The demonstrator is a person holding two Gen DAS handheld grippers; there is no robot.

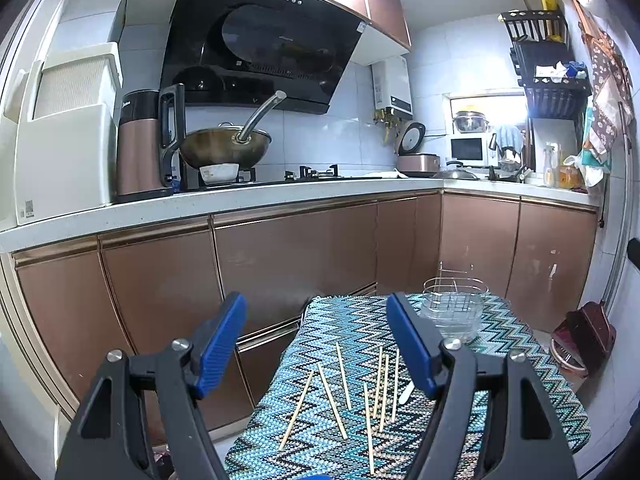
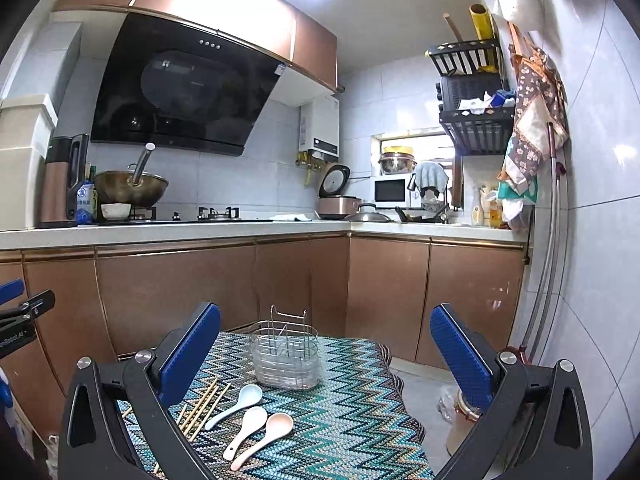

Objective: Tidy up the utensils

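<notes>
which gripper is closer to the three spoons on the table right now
Right. The spoons lie just ahead of the open right gripper, between its fingers. The open left gripper hangs over the chopsticks, with only one spoon's tip peeking beside its finger.

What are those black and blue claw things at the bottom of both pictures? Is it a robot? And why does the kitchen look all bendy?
No robot: a person holds a pincer tool in each hand. Each tool carries a camera with a very wide lens, which bends the kitchen. One picture looks along the left gripper, the other along the right gripper. Both stand open and hold nothing. In front is a zigzag cloth. On it lie loose wooden chopsticks, three spoons (pale blue, white, pink) and a clear utensil holder with a wire rack inside. It looks empty.
</notes>
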